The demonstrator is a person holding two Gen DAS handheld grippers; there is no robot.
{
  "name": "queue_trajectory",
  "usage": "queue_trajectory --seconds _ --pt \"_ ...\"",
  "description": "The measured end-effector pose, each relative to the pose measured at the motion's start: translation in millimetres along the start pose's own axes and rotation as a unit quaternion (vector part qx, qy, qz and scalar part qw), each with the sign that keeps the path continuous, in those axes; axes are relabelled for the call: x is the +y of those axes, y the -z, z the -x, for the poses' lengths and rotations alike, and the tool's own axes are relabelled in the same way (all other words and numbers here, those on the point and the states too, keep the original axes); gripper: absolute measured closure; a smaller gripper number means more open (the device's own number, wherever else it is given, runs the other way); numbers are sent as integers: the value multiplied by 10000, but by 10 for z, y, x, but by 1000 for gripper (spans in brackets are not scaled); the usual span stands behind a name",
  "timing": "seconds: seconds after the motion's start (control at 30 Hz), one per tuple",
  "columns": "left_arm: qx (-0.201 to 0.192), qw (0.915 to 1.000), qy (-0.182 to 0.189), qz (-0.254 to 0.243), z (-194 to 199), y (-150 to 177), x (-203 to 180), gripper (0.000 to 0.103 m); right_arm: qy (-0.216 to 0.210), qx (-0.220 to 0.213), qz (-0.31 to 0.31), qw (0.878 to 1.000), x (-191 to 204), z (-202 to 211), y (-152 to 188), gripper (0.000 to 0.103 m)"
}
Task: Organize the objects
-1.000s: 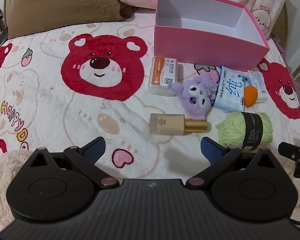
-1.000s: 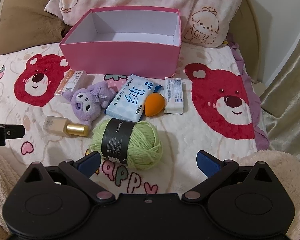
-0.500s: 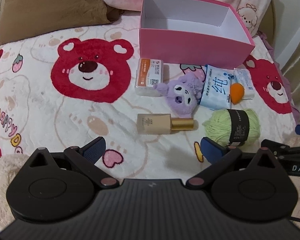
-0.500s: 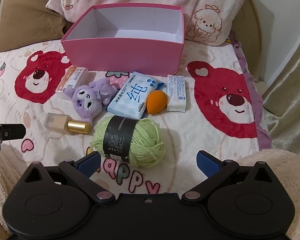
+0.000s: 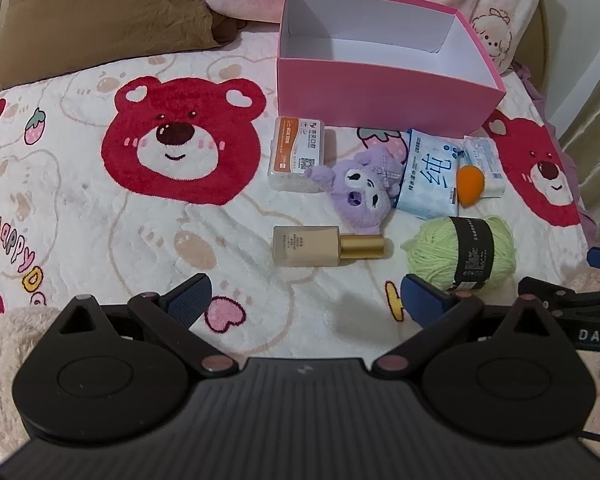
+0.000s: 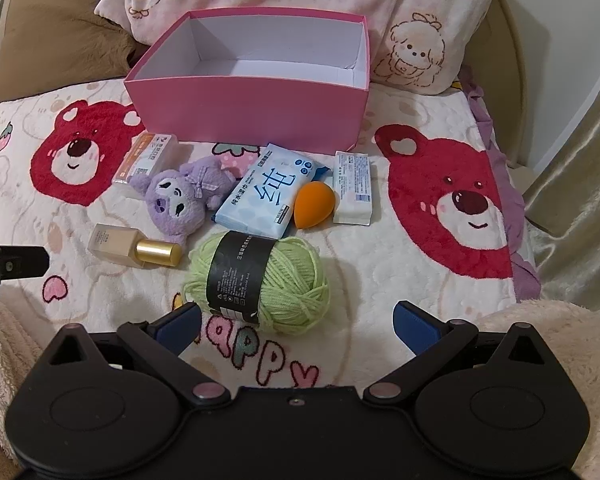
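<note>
An empty pink box [image 5: 380, 92] [image 6: 252, 112] stands at the back of the bed. In front of it lie an orange-labelled pack [image 5: 300, 152], a purple plush [image 5: 364, 196] [image 6: 180, 200], a blue wipes pack [image 5: 432, 176] [image 6: 268, 196], an orange sponge [image 6: 314, 204], a white soap box [image 6: 354, 188], a foundation bottle [image 5: 324, 246] [image 6: 134, 248] and a green yarn ball [image 5: 464, 254] [image 6: 260, 280]. My left gripper [image 5: 304, 300] is open and empty, just short of the bottle. My right gripper [image 6: 296, 322] is open and empty, just short of the yarn.
The bed has a white blanket with red bears [image 5: 180, 148]. A brown pillow [image 5: 92, 16] and pink pillows [image 6: 420, 20] lie behind the box. A curtain [image 6: 580, 160] hangs at the right. Fluffy beige fabric [image 6: 540, 328] lies at the near edge.
Both grippers have moved forward a little toward the objects. The left view shifted right, bringing the right gripper into its edge. Both stay open; no object has moved.
</note>
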State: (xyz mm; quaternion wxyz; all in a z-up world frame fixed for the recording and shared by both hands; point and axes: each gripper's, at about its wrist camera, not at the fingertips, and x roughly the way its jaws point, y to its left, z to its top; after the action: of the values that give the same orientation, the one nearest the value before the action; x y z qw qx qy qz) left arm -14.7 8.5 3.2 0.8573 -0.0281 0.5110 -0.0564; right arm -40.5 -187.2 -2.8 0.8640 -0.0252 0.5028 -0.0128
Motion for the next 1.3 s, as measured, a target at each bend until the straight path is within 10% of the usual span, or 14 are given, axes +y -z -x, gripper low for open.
queue_trajectory --seconds 0.87,1.3 --pt "-40 9997 219 -128 -33 -20 -86 2 -60 56 76 9999 13 -37 -24 0" --pt "109 9942 922 -548 -259 -640 -500 2 -1098 -52 466 9929 31 -167 -135 0"
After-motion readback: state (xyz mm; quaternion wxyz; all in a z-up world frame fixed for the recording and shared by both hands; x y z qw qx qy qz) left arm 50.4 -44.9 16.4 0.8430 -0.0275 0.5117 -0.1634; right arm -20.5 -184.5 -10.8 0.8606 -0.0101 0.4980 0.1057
